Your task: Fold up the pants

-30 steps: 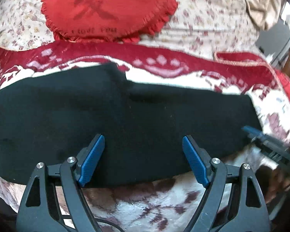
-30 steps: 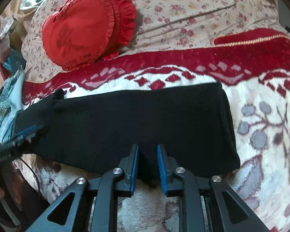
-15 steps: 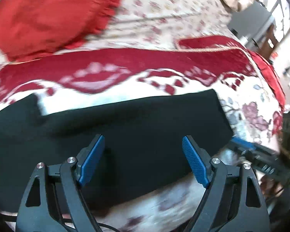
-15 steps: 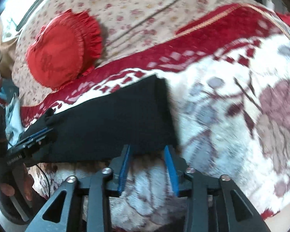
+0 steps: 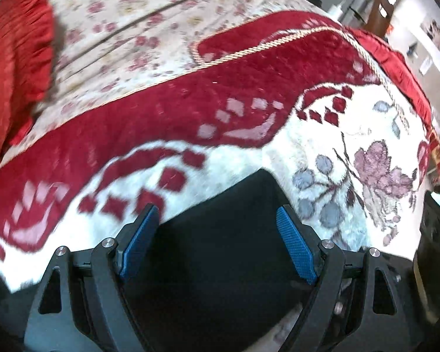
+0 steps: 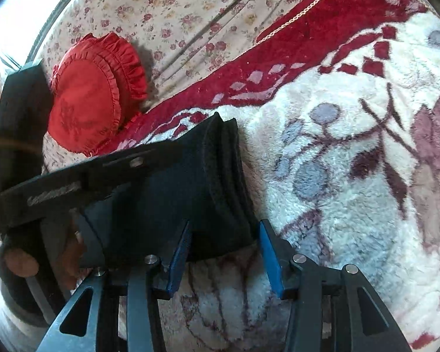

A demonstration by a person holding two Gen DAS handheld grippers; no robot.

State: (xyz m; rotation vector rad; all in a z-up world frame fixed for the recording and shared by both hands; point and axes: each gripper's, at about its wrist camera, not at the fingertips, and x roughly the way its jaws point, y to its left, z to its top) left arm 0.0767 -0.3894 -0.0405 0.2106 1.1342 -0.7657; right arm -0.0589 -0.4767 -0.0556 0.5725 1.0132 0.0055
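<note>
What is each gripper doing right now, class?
Left gripper: open, over the black fabric pants, holding nothing.
Right gripper: open at the pants' edge, holding nothing.

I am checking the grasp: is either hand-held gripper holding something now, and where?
Nothing is held. Both the left hand-held gripper and the right hand-held gripper are open at the end of the black pants.
</note>
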